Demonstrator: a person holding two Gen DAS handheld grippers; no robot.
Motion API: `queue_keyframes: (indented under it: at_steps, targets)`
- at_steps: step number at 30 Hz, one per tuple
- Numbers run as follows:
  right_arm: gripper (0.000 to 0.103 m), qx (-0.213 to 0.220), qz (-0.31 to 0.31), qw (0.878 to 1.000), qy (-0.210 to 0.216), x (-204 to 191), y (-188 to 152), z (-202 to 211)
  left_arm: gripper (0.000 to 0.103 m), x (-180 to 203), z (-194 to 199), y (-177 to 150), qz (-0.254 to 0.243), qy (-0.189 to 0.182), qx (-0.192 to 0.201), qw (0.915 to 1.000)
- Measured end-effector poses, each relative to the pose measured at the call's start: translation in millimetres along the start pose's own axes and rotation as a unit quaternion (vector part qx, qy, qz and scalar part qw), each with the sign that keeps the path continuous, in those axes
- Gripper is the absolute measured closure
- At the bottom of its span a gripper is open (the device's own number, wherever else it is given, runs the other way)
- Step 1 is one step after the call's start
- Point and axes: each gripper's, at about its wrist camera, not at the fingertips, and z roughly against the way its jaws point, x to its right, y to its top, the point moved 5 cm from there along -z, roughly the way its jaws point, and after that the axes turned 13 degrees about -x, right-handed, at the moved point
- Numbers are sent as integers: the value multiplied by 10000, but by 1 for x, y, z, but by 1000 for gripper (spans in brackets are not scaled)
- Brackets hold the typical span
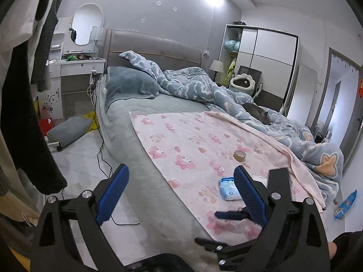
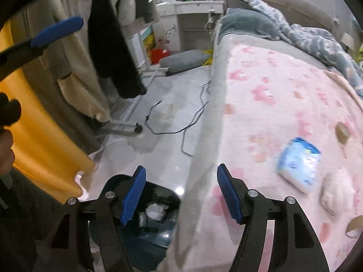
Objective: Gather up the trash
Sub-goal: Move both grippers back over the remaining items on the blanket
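Note:
A blue-and-white tissue pack [image 1: 229,189] lies on the pink blanket [image 1: 192,140] near the bed's foot; it also shows in the right wrist view [image 2: 299,164]. Beside it lies a crumpled white tissue wad [image 2: 338,190]. A brown tape roll [image 1: 239,155] sits farther up the blanket, and shows in the right wrist view [image 2: 342,131]. A dark bin [image 2: 149,217] with white trash inside stands on the floor by the bed. My left gripper [image 1: 181,195] is open and empty over the bed's edge. My right gripper [image 2: 181,195] is open and empty above the bin and bed edge.
A blue snack wrapper [image 1: 346,204] lies on the floor right of the bed. A grey cat [image 1: 258,112] rests on the blue duvet. Black cables [image 2: 181,127] trail on the floor. Hanging clothes [image 2: 113,36] and a yellow curtain [image 2: 40,145] stand left. A grey cushion [image 1: 69,129] lies near the dresser.

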Motion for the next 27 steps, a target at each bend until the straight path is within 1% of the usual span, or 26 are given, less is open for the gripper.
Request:
queue_keyframes:
  at_steps: [8, 12, 16, 22, 27]
  targets:
    - [36, 218, -365, 9983, -407, 50, -17, 25, 7, 22, -23, -1, -75, 53, -141, 9999]
    - [36, 305, -540, 9951, -765, 78, -31, 37, 7, 31, -35, -4, -165, 85, -213, 9996]
    - [35, 417, -794, 9901, -1083, 111, -45, 53, 7, 38, -50, -9, -79, -18, -351, 9994]
    - [33, 494, -1142, 9829, -1356, 155, -65, 68, 7, 58, -67, -12, -179, -68, -431, 9989]
    - [33, 460, -1408, 9783, -1451, 182, -86, 72, 7, 72, -81, -16, -236, -91, -532, 9983]
